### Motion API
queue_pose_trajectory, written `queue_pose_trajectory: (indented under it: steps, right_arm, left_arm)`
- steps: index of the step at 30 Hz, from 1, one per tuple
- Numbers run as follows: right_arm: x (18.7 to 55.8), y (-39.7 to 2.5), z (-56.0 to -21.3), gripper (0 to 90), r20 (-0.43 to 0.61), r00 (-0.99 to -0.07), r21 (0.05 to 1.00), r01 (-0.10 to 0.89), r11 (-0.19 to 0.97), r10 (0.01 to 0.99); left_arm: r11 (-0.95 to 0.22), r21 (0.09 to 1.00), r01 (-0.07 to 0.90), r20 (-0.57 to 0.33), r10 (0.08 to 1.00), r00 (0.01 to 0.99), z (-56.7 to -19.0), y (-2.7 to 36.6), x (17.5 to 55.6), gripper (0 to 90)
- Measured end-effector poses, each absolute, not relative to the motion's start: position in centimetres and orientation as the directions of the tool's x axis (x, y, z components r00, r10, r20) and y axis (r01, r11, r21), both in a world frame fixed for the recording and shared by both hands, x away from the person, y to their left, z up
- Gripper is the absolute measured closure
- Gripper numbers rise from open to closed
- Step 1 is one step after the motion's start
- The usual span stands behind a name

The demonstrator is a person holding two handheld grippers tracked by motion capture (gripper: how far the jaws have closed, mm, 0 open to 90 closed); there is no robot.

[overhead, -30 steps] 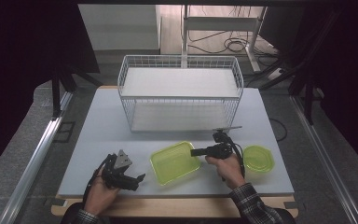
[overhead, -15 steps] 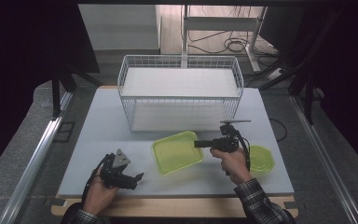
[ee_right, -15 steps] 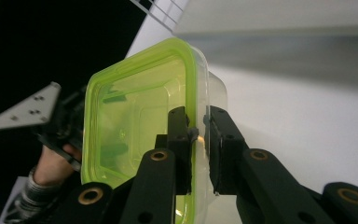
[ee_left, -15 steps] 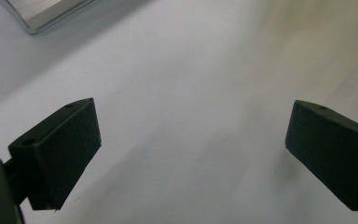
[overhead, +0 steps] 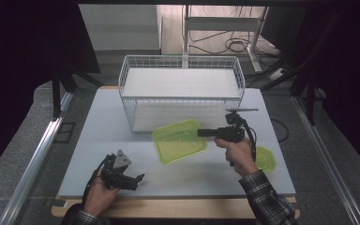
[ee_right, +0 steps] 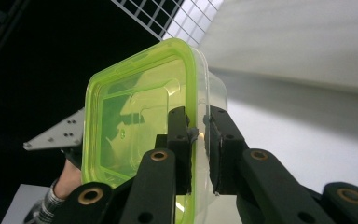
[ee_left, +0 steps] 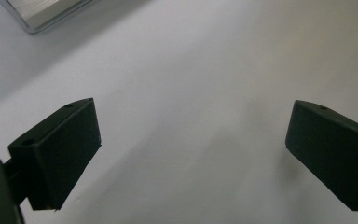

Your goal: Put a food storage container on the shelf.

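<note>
My right tongs (overhead: 205, 133) pinch the rim of the green container (overhead: 178, 140), held tilted off the worktop (overhead: 89, 136) just short of the wire basket (overhead: 180, 89). With so thin an edge grip, I judge it could slip or swing into the wire. My left tongs (overhead: 138, 178) rest wide, empty, well apart.

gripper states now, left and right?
Left gripper: open, holding nothing.
Right gripper: closed on the rim of the green see-through plastic container.
</note>
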State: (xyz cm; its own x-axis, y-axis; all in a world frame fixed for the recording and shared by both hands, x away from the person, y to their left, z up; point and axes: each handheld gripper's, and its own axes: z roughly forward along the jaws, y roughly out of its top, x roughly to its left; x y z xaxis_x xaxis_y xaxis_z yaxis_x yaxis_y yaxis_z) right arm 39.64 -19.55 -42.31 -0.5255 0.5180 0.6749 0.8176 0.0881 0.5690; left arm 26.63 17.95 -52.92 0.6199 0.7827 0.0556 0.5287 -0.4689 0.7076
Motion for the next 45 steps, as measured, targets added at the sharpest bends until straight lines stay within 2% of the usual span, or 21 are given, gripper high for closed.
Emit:
queue_pose_trajectory:
  steps: [20, 45]
  right_arm:
    - [41.8, -19.5, -35.9, 80.4, 0.665, -0.564, 0.627, 0.778, 0.044, 0.49]
    - [46.5, -18.6, -31.3, 80.3, 0.615, -0.541, 0.673, 0.739, -0.024, 0.574]
  left_arm:
    - [-0.458, 0.713, 0.531, 0.04, 0.782, 0.621, -52.9, 18.0, 26.7, 2.0]
    - [-0.495, 0.686, 0.534, 0.074, 0.777, 0.625, -53.0, 17.5, 26.6, 2.8]
